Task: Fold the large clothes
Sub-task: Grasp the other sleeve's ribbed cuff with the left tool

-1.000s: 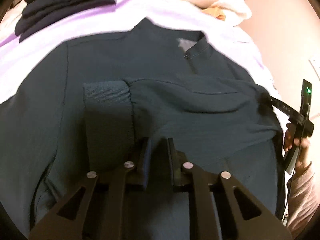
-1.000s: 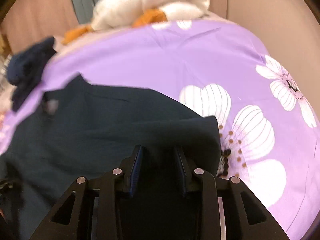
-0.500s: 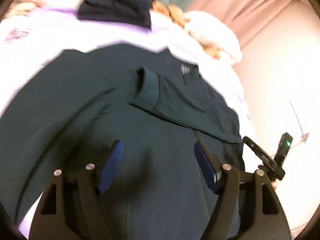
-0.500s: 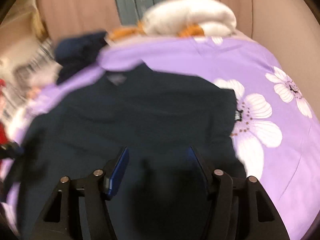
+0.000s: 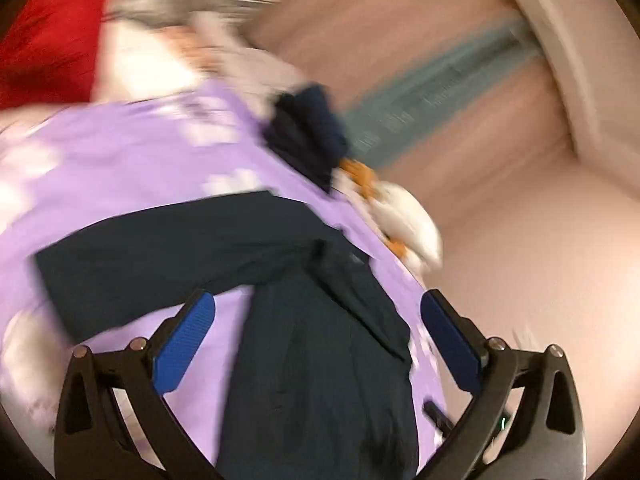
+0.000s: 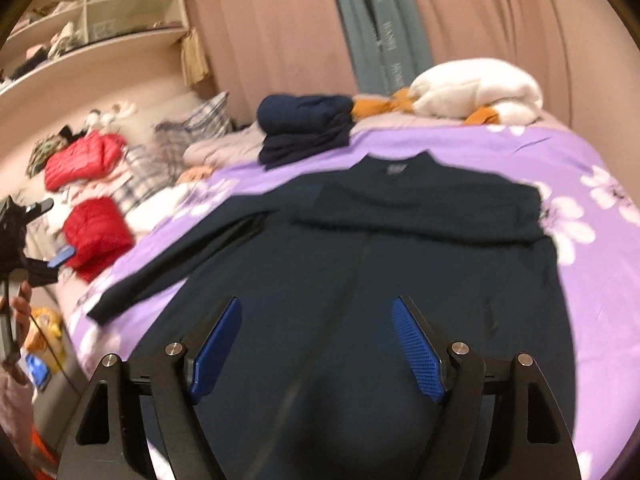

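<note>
Each gripper was a black frame with triangular cut-outs and round silver screws at the joints: the left gripper (image 5: 318,332) and the right gripper (image 6: 318,344) alike. Blue ribbed pads (image 6: 418,354) lined the inner faces of their fingers.

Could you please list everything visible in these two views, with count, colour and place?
jacket: one, dark navy, spread flat on the bedspread, one sleeve stretched out to its left.
bedspread: one, purple with white flowers, covering the bed.
folded clothes: one stack, navy, beyond the jacket's collar.
plush toy: one, white and orange, at the far end of the bed.
red garments: two, left of the bed.
plaid pillow: one, grey-white, far left.
curtain: pink, with a grey-green strip, behind the bed.
shelves: cream, upper left.
left gripper: black with blue pads, jaws just opened wide, nothing held.
right gripper: same, jaws just opened, nothing held.
</note>
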`<action>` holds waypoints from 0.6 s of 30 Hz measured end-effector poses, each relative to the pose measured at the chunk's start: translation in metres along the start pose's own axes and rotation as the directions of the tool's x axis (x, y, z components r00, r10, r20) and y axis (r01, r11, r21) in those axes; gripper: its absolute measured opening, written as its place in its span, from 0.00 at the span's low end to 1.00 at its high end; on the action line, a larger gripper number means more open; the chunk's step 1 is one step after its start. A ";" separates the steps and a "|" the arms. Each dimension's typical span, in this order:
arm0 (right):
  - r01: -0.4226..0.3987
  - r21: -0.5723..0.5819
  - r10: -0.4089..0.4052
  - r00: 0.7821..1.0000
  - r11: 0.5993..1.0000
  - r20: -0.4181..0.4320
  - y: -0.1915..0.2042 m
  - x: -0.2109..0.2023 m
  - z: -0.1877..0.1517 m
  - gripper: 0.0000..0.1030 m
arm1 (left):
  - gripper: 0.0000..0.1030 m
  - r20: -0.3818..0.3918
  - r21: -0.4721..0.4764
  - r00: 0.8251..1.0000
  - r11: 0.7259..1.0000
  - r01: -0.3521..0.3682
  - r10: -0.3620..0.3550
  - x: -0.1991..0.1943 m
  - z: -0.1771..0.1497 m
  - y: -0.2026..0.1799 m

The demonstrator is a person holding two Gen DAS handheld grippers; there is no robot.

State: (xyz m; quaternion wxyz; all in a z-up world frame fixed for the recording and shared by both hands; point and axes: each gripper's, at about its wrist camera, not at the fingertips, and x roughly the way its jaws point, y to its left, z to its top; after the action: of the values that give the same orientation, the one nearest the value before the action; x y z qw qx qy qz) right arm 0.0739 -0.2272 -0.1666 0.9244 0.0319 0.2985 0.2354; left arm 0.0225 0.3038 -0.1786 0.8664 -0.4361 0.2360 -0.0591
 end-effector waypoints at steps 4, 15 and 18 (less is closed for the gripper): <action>-0.009 -0.030 0.007 0.998 1.000 -0.059 0.020 0.005 -0.007 0.75 | 1.00 0.036 -0.127 0.998 0.991 -0.053 0.058 -0.023 -0.012 0.056; -0.052 -0.054 0.047 0.995 0.997 -0.090 0.056 0.007 -0.007 0.75 | 0.99 0.008 -0.312 0.994 0.945 -0.102 0.110 -0.013 -0.026 0.131; -0.047 -0.087 0.037 0.993 0.995 -0.110 0.067 0.012 -0.006 0.75 | 0.99 -0.007 -0.310 0.994 0.945 -0.108 0.111 -0.005 -0.023 0.133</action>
State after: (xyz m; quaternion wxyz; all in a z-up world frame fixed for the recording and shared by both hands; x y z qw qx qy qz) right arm 0.0509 -0.1632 -0.1644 0.9021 -0.0163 0.3367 0.2692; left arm -0.0067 0.3699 -0.2927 0.7905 -0.5530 0.2618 0.0290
